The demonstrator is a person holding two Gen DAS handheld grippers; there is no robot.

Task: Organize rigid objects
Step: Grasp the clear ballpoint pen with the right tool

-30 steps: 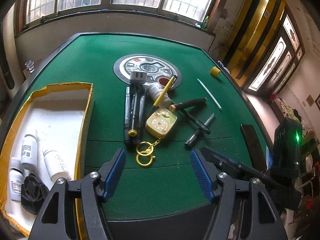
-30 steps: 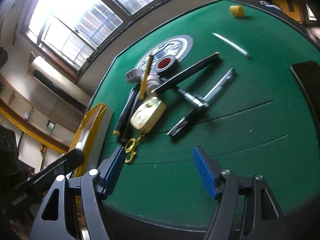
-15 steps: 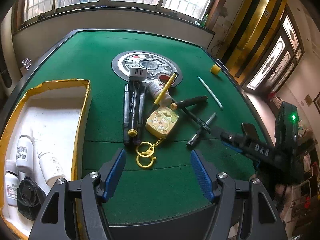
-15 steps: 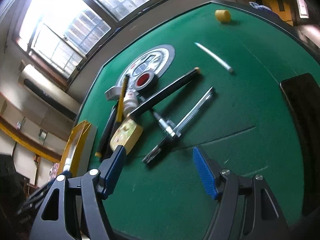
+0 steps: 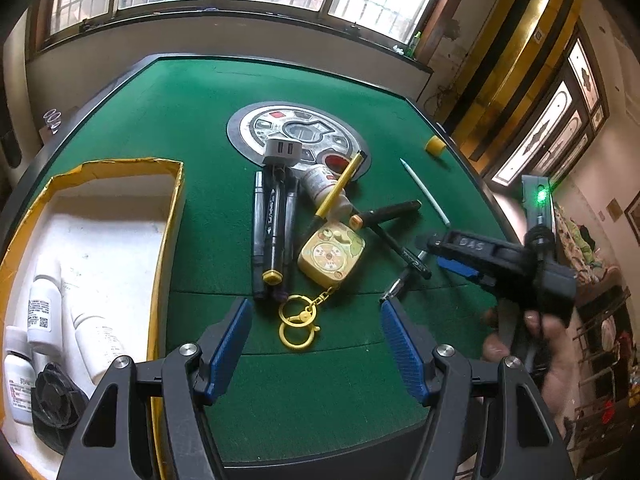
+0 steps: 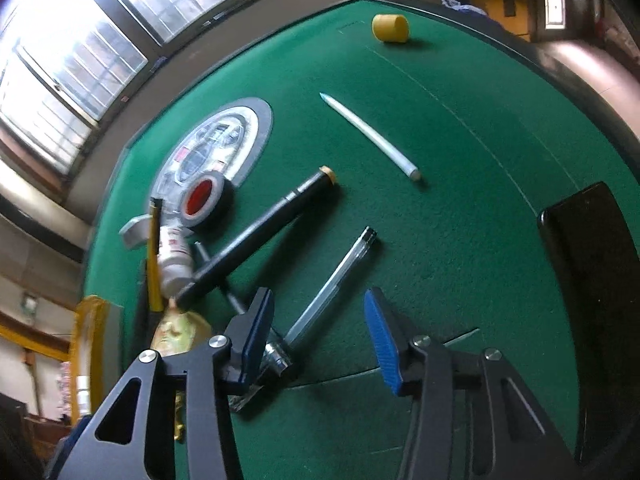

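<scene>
- Right wrist view: right gripper (image 6: 318,330) low over the green table (image 6: 460,208), jaws just closing but still parted, pads pressing on nothing.
- Clear pen (image 6: 332,284) lies between the fingers, lower end nearer the left pad, cap end away toward upper right; its long axis runs nearly along the gripper's pointing line, so the jaws would close across its barrel.
- Black marker (image 6: 260,236) lies just beyond, crossing behind the left finger; a thin black pen (image 6: 224,284) passes under it.
- White stylus (image 6: 370,136) and yellow cap (image 6: 390,29) well apart, farther out.
- Left wrist view: left gripper (image 5: 316,338) hangs spread and empty, just short of the yellow key ring (image 5: 298,322).
- Yellow-edged box (image 5: 172,216) at left holds white bottles (image 5: 40,312).
- Judgement: right hand is nearer the clear pen; box lies across the pile.
</scene>
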